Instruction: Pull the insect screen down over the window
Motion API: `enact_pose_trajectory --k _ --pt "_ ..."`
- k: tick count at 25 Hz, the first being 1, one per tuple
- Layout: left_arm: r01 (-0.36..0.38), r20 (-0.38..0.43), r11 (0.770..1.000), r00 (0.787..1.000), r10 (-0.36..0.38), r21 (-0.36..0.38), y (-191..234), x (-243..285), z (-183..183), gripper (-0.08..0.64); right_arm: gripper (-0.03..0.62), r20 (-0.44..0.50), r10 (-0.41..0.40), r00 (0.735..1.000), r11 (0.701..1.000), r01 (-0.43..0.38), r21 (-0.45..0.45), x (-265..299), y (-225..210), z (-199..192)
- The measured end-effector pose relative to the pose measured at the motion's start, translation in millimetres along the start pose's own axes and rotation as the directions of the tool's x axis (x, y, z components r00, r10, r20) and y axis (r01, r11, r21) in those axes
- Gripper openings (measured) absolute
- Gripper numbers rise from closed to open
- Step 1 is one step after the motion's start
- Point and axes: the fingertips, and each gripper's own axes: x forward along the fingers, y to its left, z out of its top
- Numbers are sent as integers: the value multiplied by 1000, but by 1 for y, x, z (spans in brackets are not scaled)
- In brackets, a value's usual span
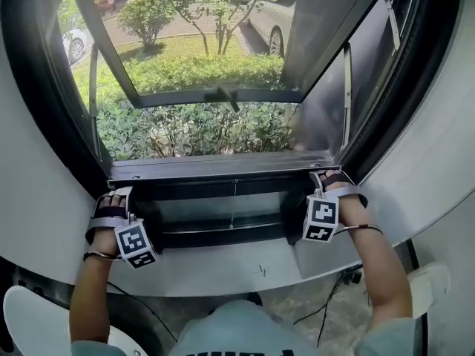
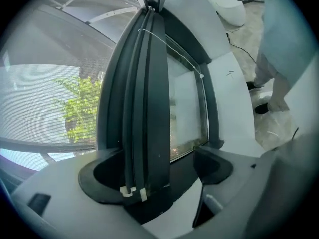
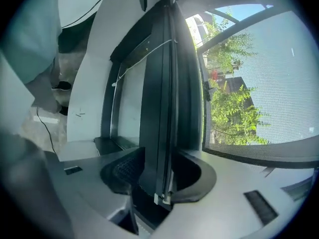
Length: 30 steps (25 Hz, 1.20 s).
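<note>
The insect screen's dark bottom bar (image 1: 223, 167) lies across the window low down, just above the sill, with fine mesh (image 3: 279, 83) stretched above it. My left gripper (image 1: 111, 199) is at the bar's left end. In the left gripper view the bar (image 2: 149, 83) rests against one finger (image 2: 99, 171), while the other finger (image 2: 217, 163) stands off it, so my left gripper (image 2: 154, 171) is open around it. My right gripper (image 1: 326, 178) is at the right end. In the right gripper view the bar (image 3: 164, 83) is pinched by my right gripper (image 3: 162, 176).
An outward-hinged casement (image 1: 215, 95) stands open beyond the mesh, with hedges and parked cars outside. A fixed glass pane (image 1: 223, 213) sits below the bar, above a white ledge (image 1: 245, 269). Cables (image 1: 334, 302) trail on the floor by my legs.
</note>
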Motion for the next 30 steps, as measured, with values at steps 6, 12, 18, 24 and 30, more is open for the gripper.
enact_pose_trajectory --k 6,12,18,24,30 --pt "-1 11 1000 1000 1 -4 4 -1 1 437 172 -14 -60 998 997 60 38 -2 -3 -1" --pt "4 17 1000 1000 -4 5 5 -3 3 436 152 -22 -103 994 993 104 48 1 -6 -1" --pt "-85 45 996 995 85 2 8 10 6 434 136 -5 -263 965 956 261 133 12 -11 1" --pt "-94 77 993 992 99 -72 10 14 10 434 94 36 -347 937 924 335 185 14 -20 1" --pt "-114 117 984 985 130 -139 11 6 12 434 94 -20 -301 953 931 299 208 2 -16 -6"
